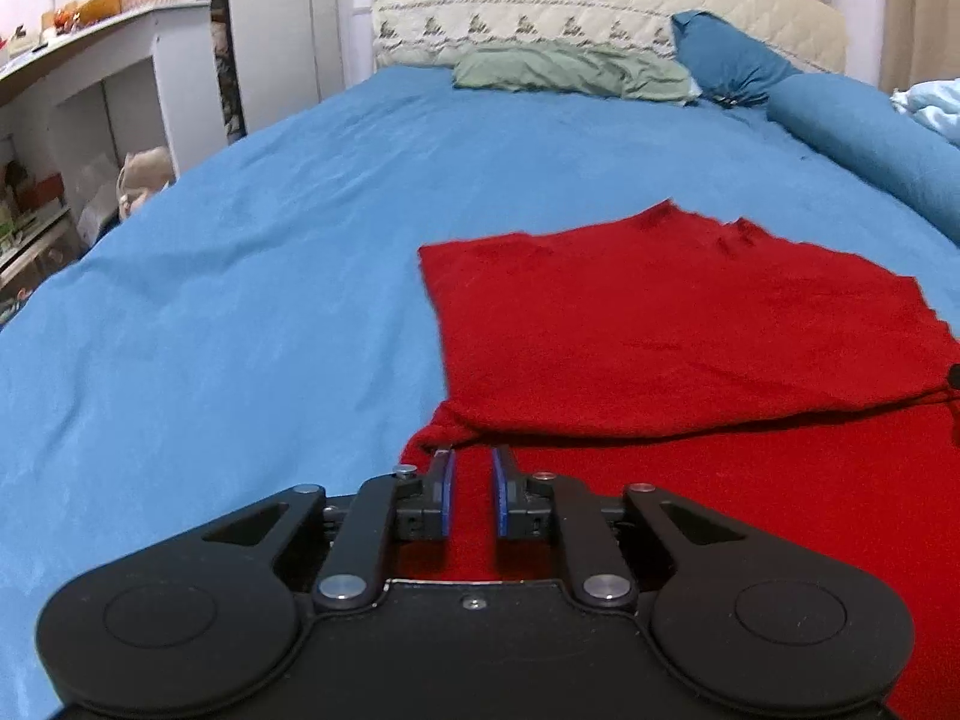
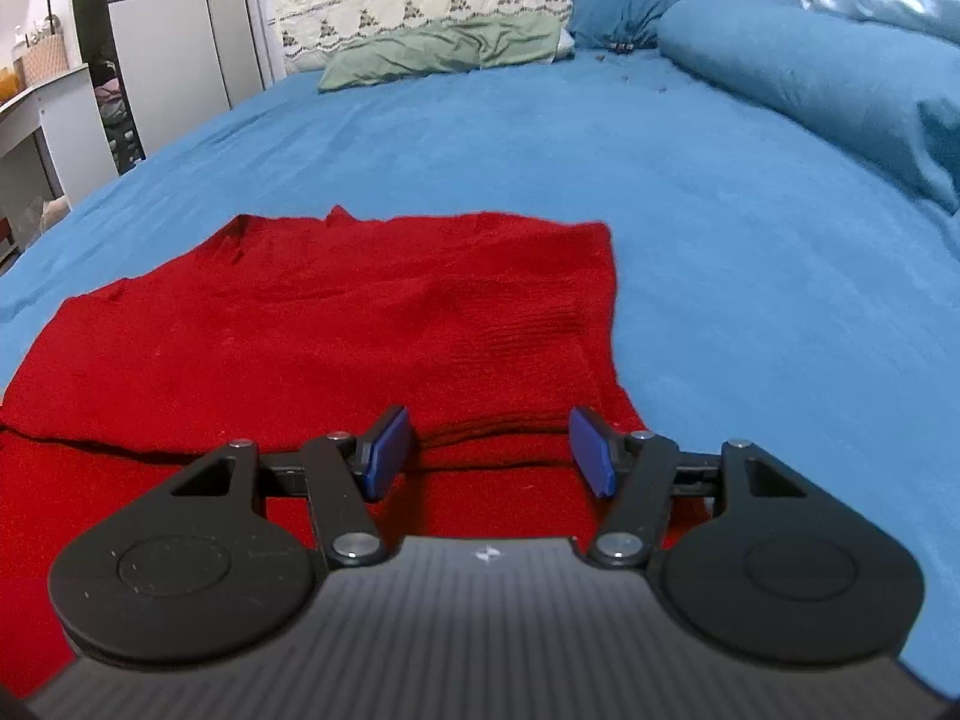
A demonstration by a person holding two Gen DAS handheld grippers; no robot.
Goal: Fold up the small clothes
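A red knit garment (image 1: 672,324) lies on the blue bed sheet (image 1: 240,300), its far part folded over the near part with a fold edge running across. My left gripper (image 1: 472,453) sits over the garment's left near corner, its jaws narrowly apart, with the fabric's folded edge just in front of the fingertips and nothing clearly held. In the right wrist view the garment (image 2: 336,324) fills the lower left. My right gripper (image 2: 490,420) is wide open above the garment's right fold edge, holding nothing.
Green pillow (image 1: 570,69) and blue pillows (image 1: 726,60) lie at the quilted headboard (image 1: 540,0). A rolled blue duvet (image 2: 810,90) runs along the right side. White shelves (image 1: 90,90) and a wardrobe (image 2: 174,30) stand left of the bed.
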